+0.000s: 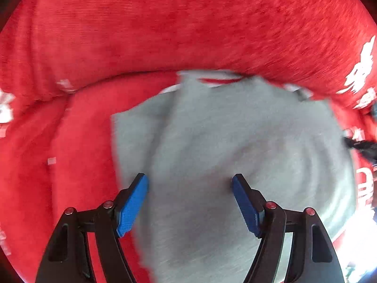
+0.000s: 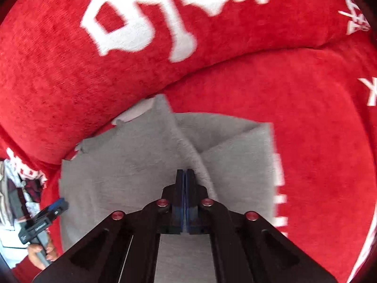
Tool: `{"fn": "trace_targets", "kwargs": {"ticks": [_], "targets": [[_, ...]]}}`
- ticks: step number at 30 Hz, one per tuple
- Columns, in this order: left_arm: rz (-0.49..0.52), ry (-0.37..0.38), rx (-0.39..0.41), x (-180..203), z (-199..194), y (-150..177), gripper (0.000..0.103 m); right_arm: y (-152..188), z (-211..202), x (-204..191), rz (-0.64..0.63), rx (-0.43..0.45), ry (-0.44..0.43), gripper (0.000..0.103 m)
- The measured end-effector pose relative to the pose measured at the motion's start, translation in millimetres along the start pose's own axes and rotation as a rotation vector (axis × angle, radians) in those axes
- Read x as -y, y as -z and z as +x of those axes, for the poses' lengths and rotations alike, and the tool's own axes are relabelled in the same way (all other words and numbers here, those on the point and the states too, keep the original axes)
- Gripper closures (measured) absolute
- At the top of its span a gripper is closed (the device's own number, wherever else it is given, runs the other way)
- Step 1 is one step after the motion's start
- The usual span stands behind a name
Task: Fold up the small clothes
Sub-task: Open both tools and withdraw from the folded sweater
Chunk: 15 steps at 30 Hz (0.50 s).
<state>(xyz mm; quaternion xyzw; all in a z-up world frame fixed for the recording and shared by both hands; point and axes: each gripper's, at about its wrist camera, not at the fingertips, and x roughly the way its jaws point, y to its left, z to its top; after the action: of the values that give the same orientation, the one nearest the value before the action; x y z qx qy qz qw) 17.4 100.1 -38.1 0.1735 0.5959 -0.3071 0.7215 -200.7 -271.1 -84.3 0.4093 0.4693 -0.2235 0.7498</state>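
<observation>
A small grey garment (image 1: 223, 129) lies spread on a red sofa seat (image 1: 82, 141), its far edge up against the back cushion. My left gripper (image 1: 189, 179) hangs just above the garment's near left part, open, with only flat cloth below the blue pads (image 1: 132, 207). In the right wrist view the grey garment (image 2: 117, 169) shows a raised fold running toward my right gripper (image 2: 185, 172). That gripper is shut with its pads pressed together at the fold, and I see no cloth between them. The left gripper (image 2: 50, 212) and the hand holding it (image 2: 40, 252) appear at the lower left.
The red back cushion (image 2: 59, 82) with large white characters rises right behind the garment. More red seat (image 2: 318, 141) stretches to the right. A heap of other clothes (image 2: 16, 188) lies off the sofa's left end.
</observation>
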Motion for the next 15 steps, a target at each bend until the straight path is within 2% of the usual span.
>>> {"fn": "trace_targets", "kwargs": {"ticks": [4,8,10,11,12,13,15], "targets": [[-0.062,0.002,-0.048,-28.8,-7.2,19.4,0.028,4.7,-14.1,3.0,0.025,-0.005,0.031,0.098],[-0.105,0.057,-0.085,-41.5,-24.7,49.1,0.028,29.2,-34.2,-1.7,0.063,-0.023,-0.038,0.095],[-0.134,0.104,-0.109,-45.9,-32.7,66.1,0.028,50.3,-39.7,-10.5,0.097,-0.052,-0.118,0.085],[-0.143,0.117,-0.116,-46.8,-34.4,70.6,0.028,62.4,-40.2,-16.3,0.115,-0.07,-0.164,0.071],[-0.158,0.139,-0.128,-46.8,-37.3,79.6,0.028,73.7,-37.2,-24.0,0.13,-0.091,-0.206,0.051],[-0.167,0.153,-0.136,-46.3,-37.8,83.1,0.028,93.5,-32.5,-36.6,0.151,-0.126,-0.273,0.044],[-0.189,0.183,-0.152,-48.0,-40.7,95.0,0.028,123.6,-20.0,-56.1,0.183,-0.206,-0.372,0.042]]}}
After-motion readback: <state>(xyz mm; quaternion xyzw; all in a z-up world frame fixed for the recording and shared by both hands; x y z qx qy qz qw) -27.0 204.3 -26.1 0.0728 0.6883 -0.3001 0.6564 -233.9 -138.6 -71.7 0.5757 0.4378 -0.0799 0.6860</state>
